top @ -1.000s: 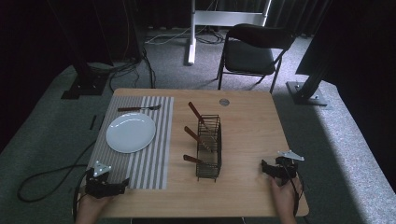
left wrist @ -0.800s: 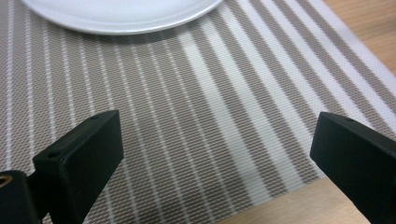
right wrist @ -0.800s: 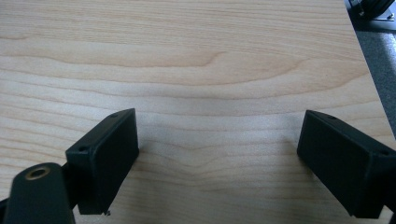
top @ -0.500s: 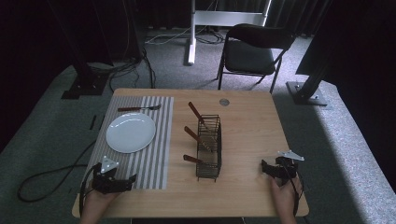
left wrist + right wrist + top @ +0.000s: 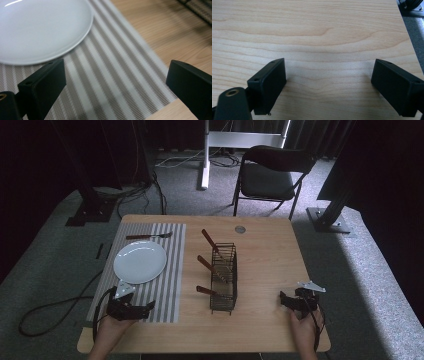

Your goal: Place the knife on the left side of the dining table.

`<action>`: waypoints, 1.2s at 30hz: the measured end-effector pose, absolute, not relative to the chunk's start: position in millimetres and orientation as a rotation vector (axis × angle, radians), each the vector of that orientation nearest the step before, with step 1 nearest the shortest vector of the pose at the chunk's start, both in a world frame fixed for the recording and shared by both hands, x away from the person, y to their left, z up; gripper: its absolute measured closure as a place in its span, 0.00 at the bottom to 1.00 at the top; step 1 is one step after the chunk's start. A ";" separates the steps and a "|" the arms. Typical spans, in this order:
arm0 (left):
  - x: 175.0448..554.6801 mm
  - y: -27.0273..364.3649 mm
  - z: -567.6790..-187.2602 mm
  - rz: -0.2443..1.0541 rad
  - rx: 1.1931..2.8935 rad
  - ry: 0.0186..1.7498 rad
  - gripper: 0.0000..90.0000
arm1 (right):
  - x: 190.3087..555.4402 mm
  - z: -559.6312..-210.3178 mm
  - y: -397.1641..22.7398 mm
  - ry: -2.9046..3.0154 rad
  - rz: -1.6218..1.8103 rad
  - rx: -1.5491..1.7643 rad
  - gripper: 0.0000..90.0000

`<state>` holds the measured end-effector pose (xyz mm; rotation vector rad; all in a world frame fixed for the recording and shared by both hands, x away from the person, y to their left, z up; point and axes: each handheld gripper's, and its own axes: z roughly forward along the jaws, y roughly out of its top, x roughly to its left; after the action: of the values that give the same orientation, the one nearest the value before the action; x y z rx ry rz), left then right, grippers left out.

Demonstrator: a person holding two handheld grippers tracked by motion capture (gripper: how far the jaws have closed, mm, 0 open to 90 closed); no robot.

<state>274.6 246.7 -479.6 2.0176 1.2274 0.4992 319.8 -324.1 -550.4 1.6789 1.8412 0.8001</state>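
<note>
Table [image 5: 270, 270]: light wood. I see it from above with both of my hands at its near edge, and bare grain runs under my right gripper's camera.
Chair [image 5: 272, 172]: dark folding chair on the carpet beyond the far edge, same place as before.
Placemat [image 5: 165, 270]: grey and white stripes, laid along the table's left side. In the left gripper view its near corner sits between my jaws.
Plate [image 5: 140, 262]: white, empty, on the placemat's middle. It has not shifted. In the left gripper view its rim lies just ahead of the left-hand jaw.
Rack [image 5: 223, 277]: black wire basket just right of the placemat, holding three wooden-handled utensils [image 5: 211, 245] that lean out to the left. Unchanged since a second ago.
Fork [image 5: 148, 236]: wooden handle, lying across the far end of the placemat, well apart from the plate.
Left gripper [image 5: 145, 309]: jaws apart, holding nothing. A second ago it was at the table's left edge; I have since brought it rightward onto the near end of the placemat, pointing toward the rack.
Right gripper [image 5: 283, 300]: jaws apart, holding nothing, resting at the near right of the table exactly where it was.
Disc [image 5: 240, 229]: small round grey insert in the tabletop near the far edge.
</note>
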 end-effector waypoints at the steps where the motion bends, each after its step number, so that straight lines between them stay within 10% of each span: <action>1: 276.3 244.5 -477.3 0.497 2.018 1.217 0.03 | 319.8 -550.4 -324.1 1.841 0.800 1.680 0.13; 36: 316.0 173.1 -413.9 0.457 2.029 0.960 0.05 | 319.9 -550.5 -324.3 1.841 0.800 1.677 0.13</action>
<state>316.0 173.1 -413.9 2.0292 0.9603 0.4574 319.9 -324.3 -550.5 1.6770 1.8414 0.8003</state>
